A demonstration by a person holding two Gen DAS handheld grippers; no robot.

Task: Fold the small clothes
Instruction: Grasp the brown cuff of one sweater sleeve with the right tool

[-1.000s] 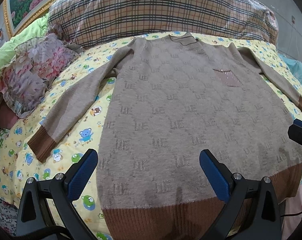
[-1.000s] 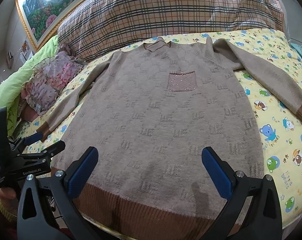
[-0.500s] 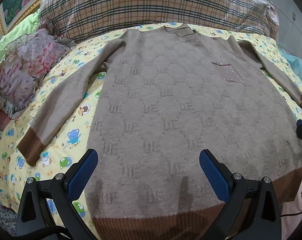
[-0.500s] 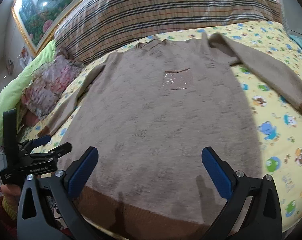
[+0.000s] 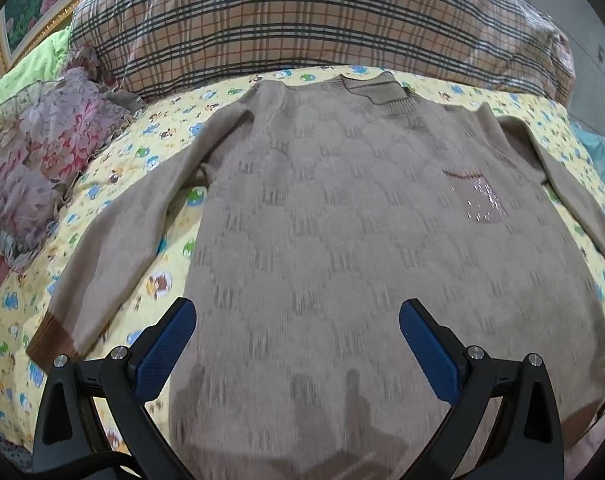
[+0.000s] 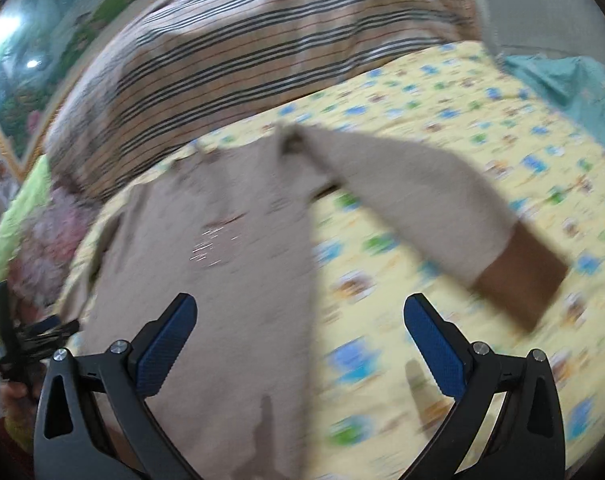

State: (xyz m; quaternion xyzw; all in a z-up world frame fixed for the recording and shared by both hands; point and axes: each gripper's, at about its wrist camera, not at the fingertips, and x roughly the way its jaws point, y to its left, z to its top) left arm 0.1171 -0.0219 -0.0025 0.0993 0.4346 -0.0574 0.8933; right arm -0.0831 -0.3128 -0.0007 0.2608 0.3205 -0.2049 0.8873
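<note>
No legible brand tags; the knit carries a repeated letter-like motif, blurred. One beige knitted sweater with brown ribbed cuffs and hem lies flat, front up, on a yellow cartoon-print bedsheet, both sleeves spread outward. One sparkly chest pocket. Behind it: one plaid quilt; at left, one pink floral ruffled pillow. Left gripper: jaws spread wide, empty, over the lower body. Right gripper: spread, empty, over the sweater's edge near the right sleeve; this view is blurred.
</note>
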